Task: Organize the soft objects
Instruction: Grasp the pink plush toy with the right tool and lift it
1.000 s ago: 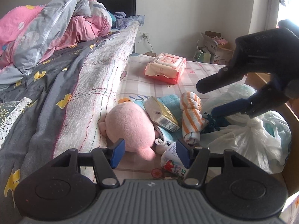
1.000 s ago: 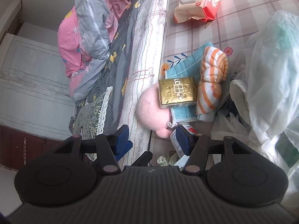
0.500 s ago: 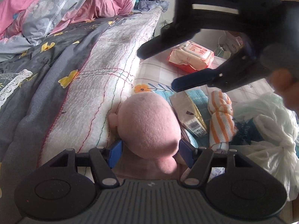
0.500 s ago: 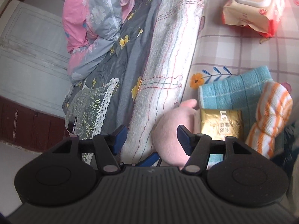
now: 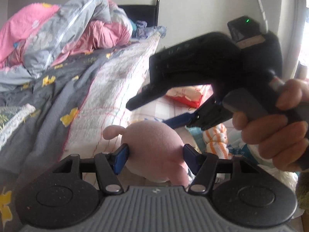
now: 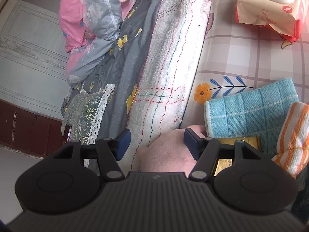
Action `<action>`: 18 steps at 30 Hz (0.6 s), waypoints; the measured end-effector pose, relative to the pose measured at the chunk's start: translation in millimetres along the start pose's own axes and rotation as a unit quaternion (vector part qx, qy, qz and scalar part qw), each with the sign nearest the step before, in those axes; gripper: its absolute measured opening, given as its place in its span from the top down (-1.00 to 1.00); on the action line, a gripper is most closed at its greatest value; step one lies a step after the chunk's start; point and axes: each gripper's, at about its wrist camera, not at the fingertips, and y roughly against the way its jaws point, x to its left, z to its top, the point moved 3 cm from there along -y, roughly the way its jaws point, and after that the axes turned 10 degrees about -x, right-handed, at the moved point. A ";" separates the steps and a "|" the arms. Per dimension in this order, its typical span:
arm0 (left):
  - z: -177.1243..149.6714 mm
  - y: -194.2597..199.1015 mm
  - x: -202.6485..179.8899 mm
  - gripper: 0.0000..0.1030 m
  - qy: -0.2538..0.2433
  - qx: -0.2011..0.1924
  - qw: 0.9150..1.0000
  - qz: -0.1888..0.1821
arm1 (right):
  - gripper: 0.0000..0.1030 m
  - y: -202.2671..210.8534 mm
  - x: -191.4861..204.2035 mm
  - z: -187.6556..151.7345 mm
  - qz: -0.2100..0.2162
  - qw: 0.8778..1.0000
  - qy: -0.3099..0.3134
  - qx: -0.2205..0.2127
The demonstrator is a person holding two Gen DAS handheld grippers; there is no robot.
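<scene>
A pink plush toy (image 5: 154,145) lies against the side of the bed on the checked cloth. My left gripper (image 5: 155,154) has the plush between its blue pads, which press on both of its sides as the jaws close. In the left wrist view a hand (image 5: 270,131) holds my right gripper (image 5: 152,114) just above and behind the plush. In its own view the right gripper (image 6: 156,143) is open, its jaws still widening, over the plush (image 6: 166,152); only its right pad is near the toy. An orange-striped towel (image 6: 291,141) and a teal towel (image 6: 251,112) lie to the right.
A gold packet (image 6: 249,141) rests on the teal towel. A wet-wipes pack (image 6: 268,9) lies farther back on the checked cloth (image 6: 231,54). The bed's white padded edge (image 6: 170,58) rises to the left, with a pink and grey quilt (image 5: 58,38) heaped on it.
My left gripper went forward onto the pink plush and its pads now press on it. The right gripper swung left from the towels to above the plush.
</scene>
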 end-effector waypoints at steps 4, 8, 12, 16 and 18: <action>14.6 23.6 -21.8 -0.19 -0.057 -0.041 0.998 0.005 | -0.22 22.2 -7.6 -9.4 0.043 0.998 -0.049 0.002; 11.3 42.2 -45.2 -0.15 -0.072 -0.041 0.996 -0.030 | -0.24 58.3 -17.7 -29.7 0.058 0.996 -0.063 -0.006; -3.8 40.5 -68.2 -0.09 -0.078 -0.025 0.994 -0.074 | -0.24 103.6 -39.1 -49.0 0.045 0.997 -0.063 -0.028; -14.6 34.2 -86.7 -0.06 -0.060 -0.010 0.989 -0.134 | -0.23 132.9 -57.0 -61.4 0.013 0.998 -0.053 -0.043; -19.1 32.7 -94.4 -0.06 -0.068 -0.015 0.988 -0.140 | -0.23 144.8 -59.2 -63.0 0.002 0.998 -0.038 -0.056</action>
